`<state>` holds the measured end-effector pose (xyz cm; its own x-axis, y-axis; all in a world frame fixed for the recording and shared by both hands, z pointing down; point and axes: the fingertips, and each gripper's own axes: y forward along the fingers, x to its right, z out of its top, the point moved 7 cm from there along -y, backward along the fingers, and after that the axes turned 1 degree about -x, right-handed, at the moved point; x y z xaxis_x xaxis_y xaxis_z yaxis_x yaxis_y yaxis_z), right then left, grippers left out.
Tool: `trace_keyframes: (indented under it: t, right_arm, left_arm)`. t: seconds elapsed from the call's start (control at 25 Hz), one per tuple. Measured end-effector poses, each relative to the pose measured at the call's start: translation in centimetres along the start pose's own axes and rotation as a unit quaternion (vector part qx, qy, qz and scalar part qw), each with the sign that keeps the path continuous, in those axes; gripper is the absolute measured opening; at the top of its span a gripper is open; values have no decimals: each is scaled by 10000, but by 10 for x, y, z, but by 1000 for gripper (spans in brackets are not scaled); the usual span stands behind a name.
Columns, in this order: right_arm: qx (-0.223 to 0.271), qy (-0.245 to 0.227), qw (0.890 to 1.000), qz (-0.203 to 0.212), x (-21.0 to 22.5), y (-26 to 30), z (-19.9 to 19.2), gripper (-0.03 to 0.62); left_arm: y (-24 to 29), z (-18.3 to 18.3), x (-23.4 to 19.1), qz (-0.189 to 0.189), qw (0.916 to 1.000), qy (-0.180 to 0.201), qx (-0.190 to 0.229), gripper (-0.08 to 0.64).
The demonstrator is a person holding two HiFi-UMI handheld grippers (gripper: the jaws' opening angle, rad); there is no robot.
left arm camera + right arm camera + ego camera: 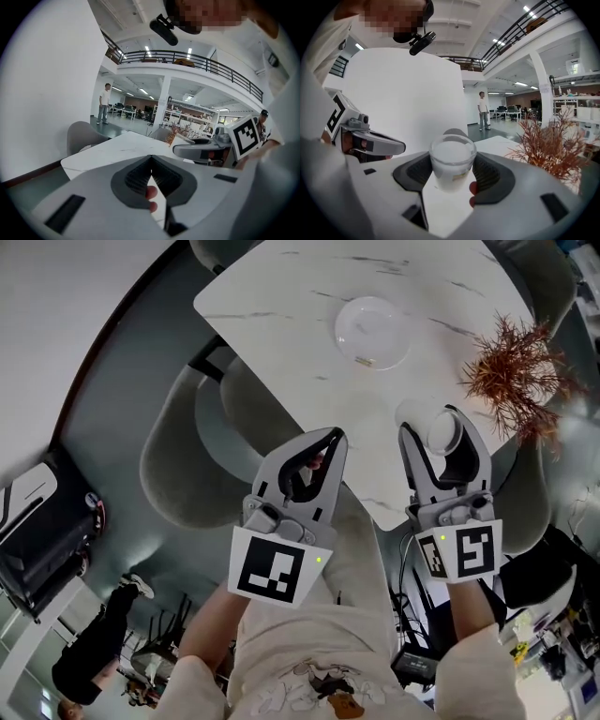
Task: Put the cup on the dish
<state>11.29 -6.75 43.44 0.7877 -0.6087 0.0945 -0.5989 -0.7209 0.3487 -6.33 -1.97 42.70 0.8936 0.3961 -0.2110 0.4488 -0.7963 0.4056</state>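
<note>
A clear glass dish (372, 331) lies on the white marble table (281, 296), toward its far side. My right gripper (433, 424) is shut on a small frosted white cup (442, 434), upright over the table's near edge, well short of the dish. In the right gripper view the cup (452, 161) sits squeezed between the two jaw pads (491, 174). My left gripper (330, 437) hovers just left of it at the table edge, shut with nothing in it; its jaw tips meet in the left gripper view (150, 161).
A dried red plant (511, 371) stands on the table right of the cup and close to the right gripper. Grey chairs (183, 451) sit left of the table. A person (483, 110) stands far off on the floor.
</note>
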Motion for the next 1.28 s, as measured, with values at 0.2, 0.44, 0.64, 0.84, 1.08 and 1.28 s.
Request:
trace_keyframes:
  t: [0.2, 0.44, 0.64, 0.84, 1.08, 1.28]
  right_arm:
    - [-94, 20, 9999, -33, 5, 20, -12, 268]
    - [-205, 20, 9998, -46, 9, 41, -30, 268]
    - [-231, -26, 9996, -137, 17, 56, -40, 268]
    - [-332, -78, 9993, -181, 23, 70, -55, 268]
    - [-322, -324, 9989, -122, 24, 90, -61, 268]
    - [-331, -234, 9991, -112, 22, 109, -67, 268]
  left_arm:
    - [18, -16, -8, -225, 9991, 254, -248, 3]
    - [43, -36, -22, -267, 9989, 149, -342, 3]
    - [61, -45, -34, -281, 9990, 227, -264, 3]
    - [73, -53, -39, -274, 9990, 180, -295, 3]
    - [85, -60, -42, -205, 9993, 197, -251, 3]
    - [91, -71, -47, -200, 9987, 333, -317, 3]
